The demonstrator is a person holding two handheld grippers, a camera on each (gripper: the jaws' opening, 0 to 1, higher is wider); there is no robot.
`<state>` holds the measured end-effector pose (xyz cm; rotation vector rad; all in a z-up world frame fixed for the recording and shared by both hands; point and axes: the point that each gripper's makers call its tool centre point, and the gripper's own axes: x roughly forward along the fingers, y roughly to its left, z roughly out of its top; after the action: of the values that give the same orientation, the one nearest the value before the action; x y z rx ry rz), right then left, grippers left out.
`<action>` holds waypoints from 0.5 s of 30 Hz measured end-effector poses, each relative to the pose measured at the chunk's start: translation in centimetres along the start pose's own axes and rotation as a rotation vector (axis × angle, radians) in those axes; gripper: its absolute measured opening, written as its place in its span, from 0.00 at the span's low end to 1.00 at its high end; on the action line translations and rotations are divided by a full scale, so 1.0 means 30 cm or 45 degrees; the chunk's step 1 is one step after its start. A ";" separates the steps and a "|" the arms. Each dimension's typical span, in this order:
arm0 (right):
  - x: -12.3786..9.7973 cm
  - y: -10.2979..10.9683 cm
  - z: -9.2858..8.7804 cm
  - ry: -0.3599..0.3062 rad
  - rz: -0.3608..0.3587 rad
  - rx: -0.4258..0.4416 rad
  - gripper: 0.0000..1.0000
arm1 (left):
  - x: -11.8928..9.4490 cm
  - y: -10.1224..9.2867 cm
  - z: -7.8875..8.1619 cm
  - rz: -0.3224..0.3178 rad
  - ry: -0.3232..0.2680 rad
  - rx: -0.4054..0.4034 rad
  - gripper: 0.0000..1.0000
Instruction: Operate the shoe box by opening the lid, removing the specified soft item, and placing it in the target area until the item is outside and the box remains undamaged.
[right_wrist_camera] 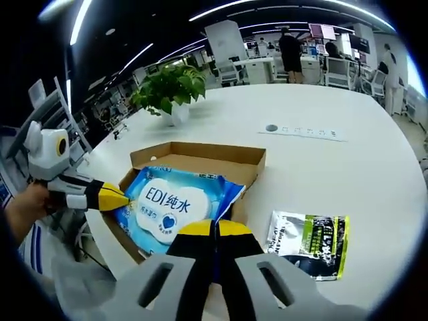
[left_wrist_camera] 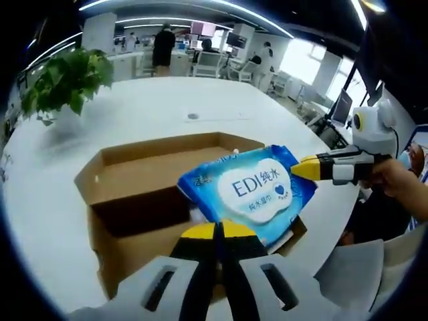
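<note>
Grippers first: the left gripper (left_wrist_camera: 217,231) has its yellow-tipped jaws pinched together on the near edge of the wet-wipes pack (left_wrist_camera: 247,190), and the right gripper (right_wrist_camera: 214,231) is likewise clamped on the pack's opposite edge, so the pack hangs between the two, lifted just above the open shoe box (left_wrist_camera: 134,180).

Largest down: the white bench (right_wrist_camera: 334,147) carries everything. On it, in the right gripper view, the cardboard shoe box (right_wrist_camera: 200,155) sits at about 11 o'clock from the jaws, its lid already folded back. The blue wet-wipes pack (right_wrist_camera: 170,204) covers the box's near half. A silver-and-green foil pouch (right_wrist_camera: 311,242) lies flat on the bench at 3 o'clock, apart from the box. A potted plant (right_wrist_camera: 170,87) stands farther back at 12 o'clock, and a small round port (right_wrist_camera: 271,128) is set in the bench top beyond the box.

Handling, as a judgement: the pack looks soft, light and film-wrapped, so probably slippery and prone to sag. Its flat sealed end seams seem the best hold.

Pose: in the left gripper view the other gripper (left_wrist_camera: 304,168) reaches in level from 3 o'clock, a hand (left_wrist_camera: 394,180) behind it; in the right gripper view its partner (right_wrist_camera: 117,197) comes in from 9 o'clock.
</note>
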<state>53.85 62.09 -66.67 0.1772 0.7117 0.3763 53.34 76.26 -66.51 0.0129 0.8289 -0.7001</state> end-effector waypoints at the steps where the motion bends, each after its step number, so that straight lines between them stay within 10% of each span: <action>1: -0.004 -0.006 0.000 0.000 -0.003 0.000 0.00 | 0.004 -0.007 0.002 -0.003 -0.001 0.002 0.00; 15: -0.069 -0.125 -0.004 -0.005 -0.062 0.030 0.00 | 0.077 -0.103 0.044 -0.063 -0.015 0.004 0.00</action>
<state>53.37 57.83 -66.56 0.1823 0.7154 0.3215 53.54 72.18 -66.39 -0.0090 0.8193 -0.7476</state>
